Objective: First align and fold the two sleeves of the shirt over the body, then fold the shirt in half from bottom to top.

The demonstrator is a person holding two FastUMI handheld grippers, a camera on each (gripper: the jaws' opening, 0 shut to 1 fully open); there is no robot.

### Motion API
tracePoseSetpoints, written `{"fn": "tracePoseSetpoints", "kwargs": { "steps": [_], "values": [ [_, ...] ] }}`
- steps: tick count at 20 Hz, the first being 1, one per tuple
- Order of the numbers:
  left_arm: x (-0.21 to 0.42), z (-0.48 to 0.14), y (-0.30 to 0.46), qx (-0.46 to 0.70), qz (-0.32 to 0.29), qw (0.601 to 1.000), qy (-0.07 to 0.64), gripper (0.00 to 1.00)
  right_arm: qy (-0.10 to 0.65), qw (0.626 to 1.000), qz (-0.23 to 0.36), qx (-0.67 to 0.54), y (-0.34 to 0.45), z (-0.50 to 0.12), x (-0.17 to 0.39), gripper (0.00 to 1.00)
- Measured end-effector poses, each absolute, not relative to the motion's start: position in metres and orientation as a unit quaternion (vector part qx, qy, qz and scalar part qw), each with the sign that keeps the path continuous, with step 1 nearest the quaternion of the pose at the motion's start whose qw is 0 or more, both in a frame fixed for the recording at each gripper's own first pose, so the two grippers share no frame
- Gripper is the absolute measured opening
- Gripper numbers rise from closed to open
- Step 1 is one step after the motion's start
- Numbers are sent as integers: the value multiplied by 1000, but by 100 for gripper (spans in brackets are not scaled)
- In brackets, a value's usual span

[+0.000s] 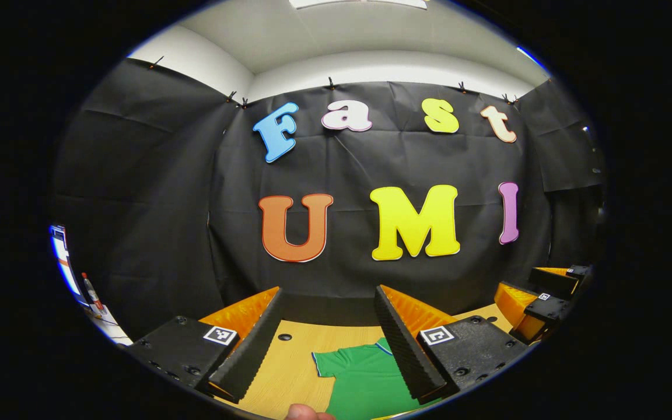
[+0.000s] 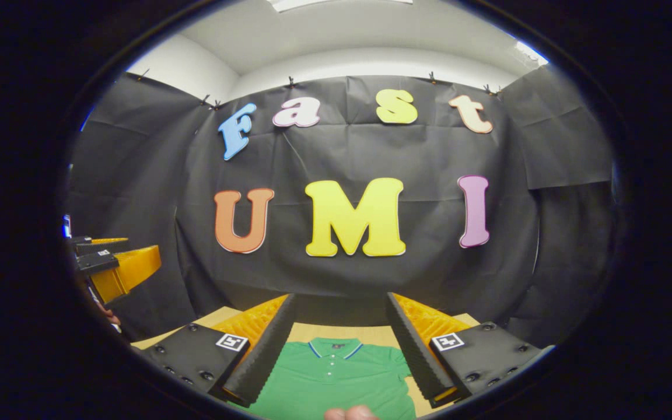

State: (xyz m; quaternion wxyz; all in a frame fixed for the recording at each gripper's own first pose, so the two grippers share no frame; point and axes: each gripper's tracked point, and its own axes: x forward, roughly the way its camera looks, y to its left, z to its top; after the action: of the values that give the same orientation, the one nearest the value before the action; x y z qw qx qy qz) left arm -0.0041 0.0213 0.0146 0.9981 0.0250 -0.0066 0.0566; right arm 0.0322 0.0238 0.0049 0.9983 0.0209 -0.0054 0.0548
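both grippers, left gripper [image 1: 324, 344] and right gripper [image 2: 336, 344], hover released over the flat green shirt [image 2: 336, 379], so a careless sleeve grab risks bunching the body

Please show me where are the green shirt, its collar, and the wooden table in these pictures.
shirt [image 2: 336, 382]: right gripper view, on the chest, below the buttons.
collar [image 2: 334, 348]: right gripper view, on the collar's middle, by the neck opening.
table [image 1: 292, 364]: left gripper view, on bare wood beside the sleeve.

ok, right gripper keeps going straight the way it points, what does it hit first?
Probably the booth wall. The right gripper, open, points above the green shirt lying on the table; depth is unclear.
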Motion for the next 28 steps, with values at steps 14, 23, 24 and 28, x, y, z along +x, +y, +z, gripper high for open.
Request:
{"fn": "tracePoseSetpoints", "kwargs": {
  "steps": [14,23,24,28],
  "values": [
    [32,-51,-56,-9,-36,998,47,100,84,996,-29,-11,-79,-49,43,98],
    [41,-69,-58,-10,-27,997,69,98,243,970,-20,16,-107,-136,68,97],
    [41,-71,-56,-7,-23,997,70,98,261,965,-22,25,-110,-144,73,94],
    [41,-72,-48,-5,-6,997,72,99,362,929,-28,70,-124,-180,90,94]
  ]
}}
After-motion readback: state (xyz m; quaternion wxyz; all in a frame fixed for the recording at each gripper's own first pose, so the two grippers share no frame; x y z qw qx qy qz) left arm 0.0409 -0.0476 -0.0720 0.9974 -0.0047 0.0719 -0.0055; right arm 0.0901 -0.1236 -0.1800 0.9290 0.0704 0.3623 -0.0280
